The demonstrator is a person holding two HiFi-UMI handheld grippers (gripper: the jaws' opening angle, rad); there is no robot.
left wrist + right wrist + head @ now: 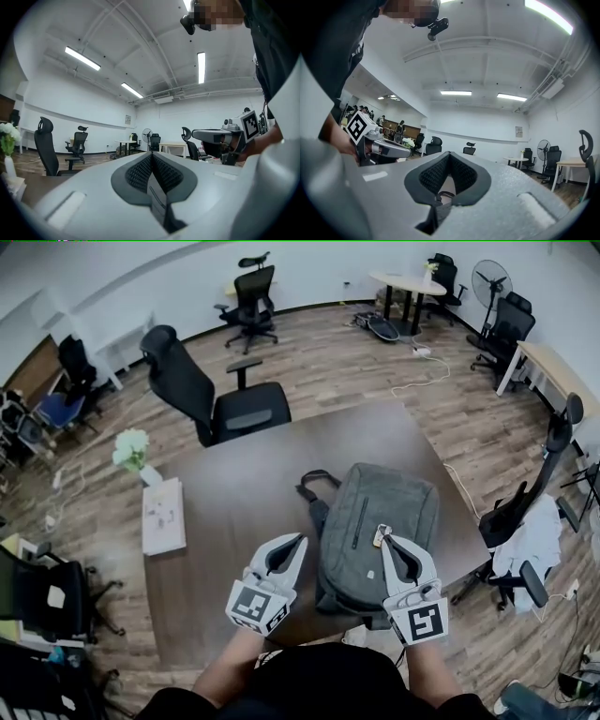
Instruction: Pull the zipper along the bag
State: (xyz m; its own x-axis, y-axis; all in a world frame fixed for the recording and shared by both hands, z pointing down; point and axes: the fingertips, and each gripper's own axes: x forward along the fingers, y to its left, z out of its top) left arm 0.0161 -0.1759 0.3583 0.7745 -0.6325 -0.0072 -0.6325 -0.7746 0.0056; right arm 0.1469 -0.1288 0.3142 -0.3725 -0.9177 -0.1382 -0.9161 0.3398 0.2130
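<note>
Flat on the dark counter [234,484], toward its near edge: a grey bag [394,502], straps off to its left, zipper [359,521] down the front panel, small tag [382,536] beside it. Over the bag's near right part, the right tool [388,540], clenched on nothing. Just left of the bag, the left tool [298,542], likewise clenched and empty. Farther left, a white box [162,515] and white flowers [132,448].

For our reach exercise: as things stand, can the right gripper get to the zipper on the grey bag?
Probably yes. The right gripper, shut and empty, hangs over the bag, and nothing lies between it and the zipper; it must come down and open.
</note>
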